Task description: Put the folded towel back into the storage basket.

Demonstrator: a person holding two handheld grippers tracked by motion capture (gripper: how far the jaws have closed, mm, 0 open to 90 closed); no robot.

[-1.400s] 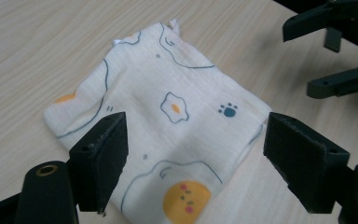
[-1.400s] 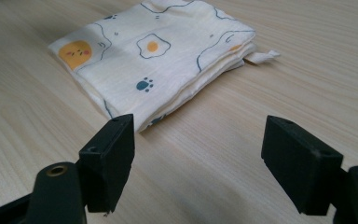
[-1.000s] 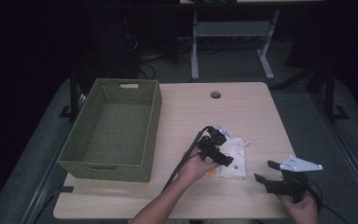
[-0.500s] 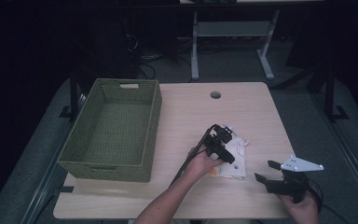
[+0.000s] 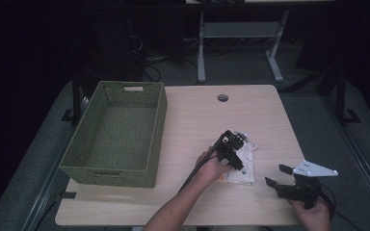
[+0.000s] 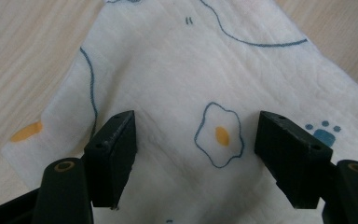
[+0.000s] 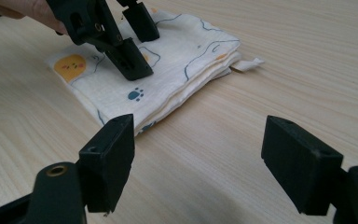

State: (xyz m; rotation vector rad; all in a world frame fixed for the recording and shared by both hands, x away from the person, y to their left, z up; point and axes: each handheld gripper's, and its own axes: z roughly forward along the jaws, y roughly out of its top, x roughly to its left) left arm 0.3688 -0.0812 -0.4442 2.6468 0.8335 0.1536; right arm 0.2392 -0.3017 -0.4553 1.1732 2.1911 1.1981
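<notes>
Descending onto folded cloth (image 6: 186, 93), left gripper (image 6: 193, 140) now hovers, jaws wide, empty; grasp likely next. Right gripper (image 7: 198, 154) idle on desk (image 5: 192, 115), gaping, empty.

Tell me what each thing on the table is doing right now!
Cloth: folded in layers, lying flat on the table.
Basket: upright, empty.
Left tongs: open, tips down at the cloth's top.
Right tongs: open, holding nothing, beside the cloth and apart from it.
</notes>
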